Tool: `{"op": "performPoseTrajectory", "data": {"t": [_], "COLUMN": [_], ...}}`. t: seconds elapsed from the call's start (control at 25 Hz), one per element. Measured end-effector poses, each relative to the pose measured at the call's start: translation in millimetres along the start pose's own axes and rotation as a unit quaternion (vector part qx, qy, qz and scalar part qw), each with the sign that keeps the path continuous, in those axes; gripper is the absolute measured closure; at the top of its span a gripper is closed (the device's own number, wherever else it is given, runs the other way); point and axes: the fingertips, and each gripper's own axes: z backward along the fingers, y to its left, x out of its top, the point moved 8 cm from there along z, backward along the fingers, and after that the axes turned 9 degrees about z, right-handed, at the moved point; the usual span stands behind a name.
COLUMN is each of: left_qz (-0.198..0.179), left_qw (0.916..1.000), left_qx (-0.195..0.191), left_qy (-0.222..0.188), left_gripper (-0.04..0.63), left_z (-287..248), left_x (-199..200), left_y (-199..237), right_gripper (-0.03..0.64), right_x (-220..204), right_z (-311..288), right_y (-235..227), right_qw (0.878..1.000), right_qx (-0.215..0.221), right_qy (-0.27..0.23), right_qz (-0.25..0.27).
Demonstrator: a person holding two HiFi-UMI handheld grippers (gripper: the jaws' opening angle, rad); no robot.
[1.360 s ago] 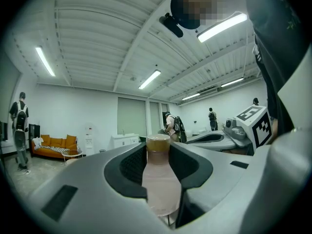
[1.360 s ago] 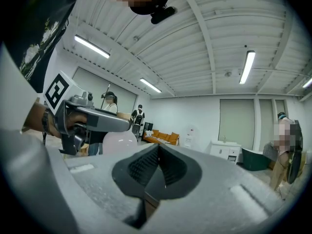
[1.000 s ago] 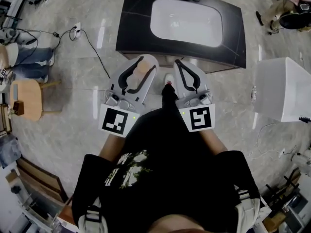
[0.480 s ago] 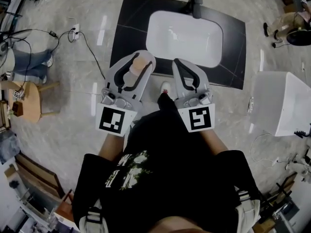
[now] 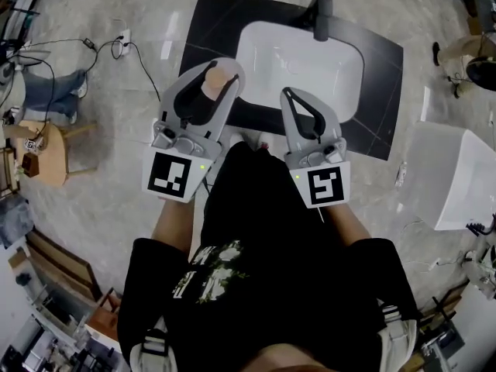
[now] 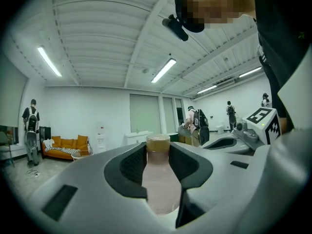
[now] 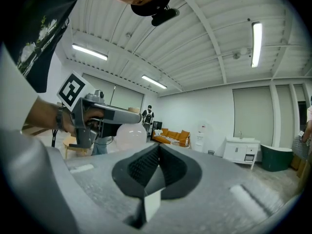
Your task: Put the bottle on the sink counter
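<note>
Well, pale marble floor [image 5: 116, 200] is taking up most of the head view. Dark table [image 5: 213, 29] is standing on it at top centre, w/ a white basin [image 5: 298, 56] sitting in its middle & a dark faucet [image 5: 322, 14] rising at its far edge. White box [image 5: 457, 169] is sitting on the floor off the table's right edge. Wooden stool [image 5: 43, 157] is standing well off to the left.

Left hand-held gripper [image 5: 211, 76] is reaching over the table's near-left corner, jaws partway apart & clamping a bottle [image 6: 158, 179]. The bottle has a pale pinkish body & tan cap, and the black pads [image 6: 130, 165] are pinching it at the neck. So the bottle is hanging in that grip by the near-left corner, left of the basin, not resting on the table.

Right hand-held gripper [image 5: 293, 98] is hovering at the table's near edge, in front of the basin, jaws pressed together w/ nothing btw them.
</note>
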Motion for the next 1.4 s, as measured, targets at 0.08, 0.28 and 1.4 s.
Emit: {"op": "performPoseTrajectory", "data": {"t": [0.08,0.28,1.4], "left_qz": [-0.004,0.005,0.055], "left_qw": [1.0,1.0,0.9858], "left_qx": [0.003,-0.007,-0.083], "left_qy": [-0.002,0.0,0.136], "left_gripper": [0.445,0.445,0.445], "left_z": [-14.8,-48.1,-268.3], "left_x": [1.0,-9.8,-149.0], "left_y": [13.6,47.2,247.3], "right_gripper": [0.621,0.621,0.621], "right_x": [-2.4,-11.0,-149.0], "right_z": [-11.0,-41.4,-269.7], "right_y": [-9.4,-21.2,-77.2], "right_qw": [1.0,0.999,0.986], "right_qx": [-0.011,-0.031,-0.042], "right_qy": [-0.007,0.0,0.139], "right_qz": [-0.016,-0.031,-0.078]}}
